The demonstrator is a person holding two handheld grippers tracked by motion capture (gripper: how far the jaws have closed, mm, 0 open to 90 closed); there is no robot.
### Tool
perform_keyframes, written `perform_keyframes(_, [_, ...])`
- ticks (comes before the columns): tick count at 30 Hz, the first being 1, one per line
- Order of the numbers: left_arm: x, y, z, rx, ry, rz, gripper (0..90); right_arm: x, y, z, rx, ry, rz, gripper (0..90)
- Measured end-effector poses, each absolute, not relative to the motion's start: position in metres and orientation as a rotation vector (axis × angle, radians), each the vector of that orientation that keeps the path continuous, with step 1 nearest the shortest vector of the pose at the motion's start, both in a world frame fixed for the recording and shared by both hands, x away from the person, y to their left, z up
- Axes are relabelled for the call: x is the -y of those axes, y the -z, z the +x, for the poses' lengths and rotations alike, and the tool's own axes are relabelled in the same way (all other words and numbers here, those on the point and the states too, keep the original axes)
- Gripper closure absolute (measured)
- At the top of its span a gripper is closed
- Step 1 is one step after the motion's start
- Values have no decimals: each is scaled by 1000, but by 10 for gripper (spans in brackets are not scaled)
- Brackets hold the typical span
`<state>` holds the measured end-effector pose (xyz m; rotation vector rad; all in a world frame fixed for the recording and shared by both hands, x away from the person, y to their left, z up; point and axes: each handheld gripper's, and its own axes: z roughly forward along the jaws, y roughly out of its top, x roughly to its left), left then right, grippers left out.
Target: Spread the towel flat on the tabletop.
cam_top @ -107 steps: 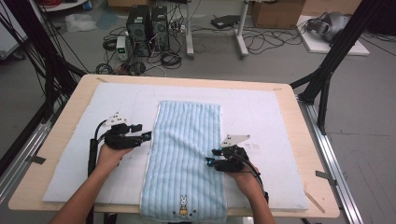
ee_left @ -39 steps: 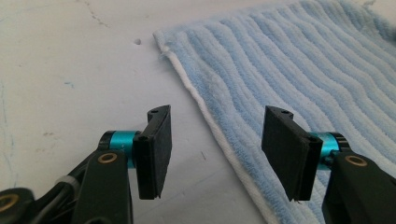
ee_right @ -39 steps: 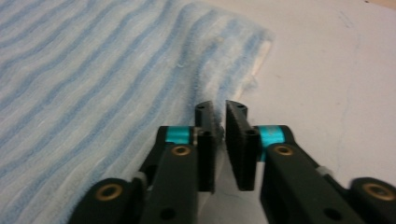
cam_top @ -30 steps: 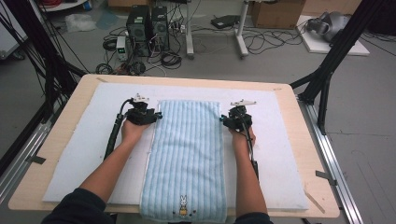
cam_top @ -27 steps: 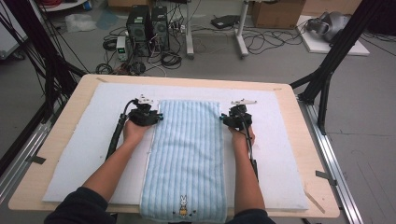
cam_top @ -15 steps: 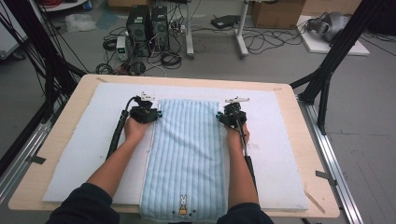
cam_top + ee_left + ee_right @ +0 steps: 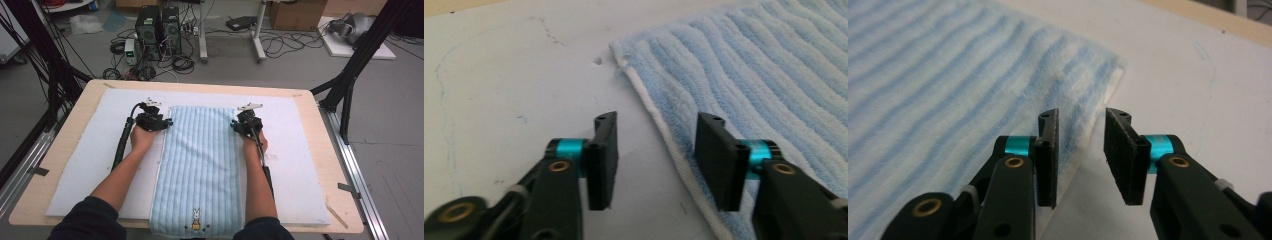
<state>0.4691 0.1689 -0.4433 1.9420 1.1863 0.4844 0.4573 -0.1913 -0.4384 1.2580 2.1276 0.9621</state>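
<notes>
A light blue striped towel (image 7: 197, 165) lies flat and lengthwise down the middle of a white mat (image 7: 90, 150). My left gripper (image 7: 161, 123) is at the towel's far left corner and my right gripper (image 7: 239, 125) at its far right corner. In the left gripper view the jaws of the left gripper (image 7: 657, 120) have just been opening. They straddle the towel's (image 7: 764, 65) white hem without pressing it, one jaw over the mat (image 7: 499, 75). The right gripper (image 7: 1083, 117) also stands open across the towel's (image 7: 923, 75) edge near the corner.
The mat covers most of a wooden table (image 7: 323, 160). A small rabbit motif (image 7: 196, 217) marks the towel's near end, which hangs over the table's front edge. Computer towers (image 7: 157, 25) and cables lie on the floor beyond. Black frame legs (image 7: 350, 75) flank the table.
Both hands have gone from the towel's middle to its far corners. In the last second the right gripper edged inward onto the corner. The left stayed put.
</notes>
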Motion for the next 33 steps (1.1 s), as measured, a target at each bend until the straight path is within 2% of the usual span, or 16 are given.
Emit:
perform_keyframes(4, [-175,433,458,-1116,-452,1934,481,197,429,444,-2169,-1030,1201,615])
perform_keyframes(8, [-182,434,447,-1106,-400,1920,527,206,426,429,-2219,-1040,1192,643])
perform_keyframes(12, [-174,440,446,-1092,-353,2018,602,205,433,427,-2292,-1029,1228,654])
perform_keyframes(17, [-161,443,443,-1054,-479,2091,702,198,441,430,-2286,-945,1265,762])
perform_keyframes(18, [-160,443,444,-1064,-514,2095,701,198,441,430,-2252,-898,1261,754])
perform_keyframes(20, [-161,445,446,-1120,-519,2056,646,200,443,432,-2237,-932,1300,752])
perform_keyframes(22, [-165,445,447,-1134,-497,2038,576,201,442,430,-2231,-931,1279,712])
perform_keyframes(26, [-178,442,438,-1096,-465,1944,507,209,437,419,-2201,-996,1238,640])
perform_keyframes(30, [-187,438,423,-1015,-401,1876,415,219,427,405,-2193,-1082,1194,523])
perform_keyframes(33, [-193,433,410,-941,-396,1810,308,226,420,392,-2208,-1131,1184,464])
